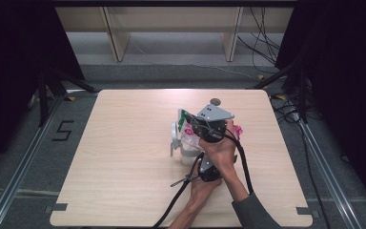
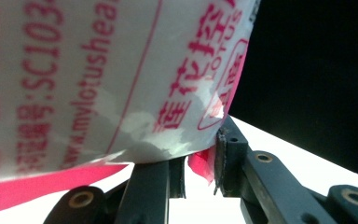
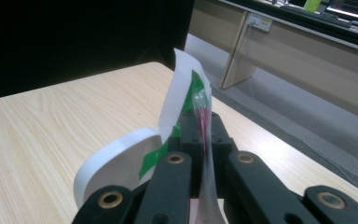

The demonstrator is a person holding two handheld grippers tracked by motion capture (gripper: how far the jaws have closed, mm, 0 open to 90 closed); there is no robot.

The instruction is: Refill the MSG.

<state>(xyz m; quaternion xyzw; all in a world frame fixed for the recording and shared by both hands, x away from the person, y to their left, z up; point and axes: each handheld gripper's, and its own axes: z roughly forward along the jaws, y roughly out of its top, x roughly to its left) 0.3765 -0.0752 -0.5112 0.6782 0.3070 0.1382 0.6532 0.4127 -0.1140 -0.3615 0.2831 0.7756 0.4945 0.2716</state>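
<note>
While both hands work near the middle of the wooden table (image 1: 124, 157), a plastic bag (image 1: 187, 136) printed in white, pink and green is held up between the two grippers. Right gripper (image 1: 204, 125): seen from above with its grey three-cornered plate on top, reaching over the bag; in the right gripper view its jaws are closed on a thin upright edge of the bag (image 3: 189, 100), where green print and fine red lines show, and a white curved flap hangs just beside the jaws on the left. Left gripper (image 2: 200, 161): held lower and nearer the person, below the right hand (image 1: 219, 148); in the left gripper view its jaws are pinched on the bag's lower pink edge (image 2: 200, 163), the white film with red lettering rising just in front of the camera. Black cables trail from both grippers toward the near table edge. Grey floor and pale wooden furniture legs lie beyond the far edge
</note>
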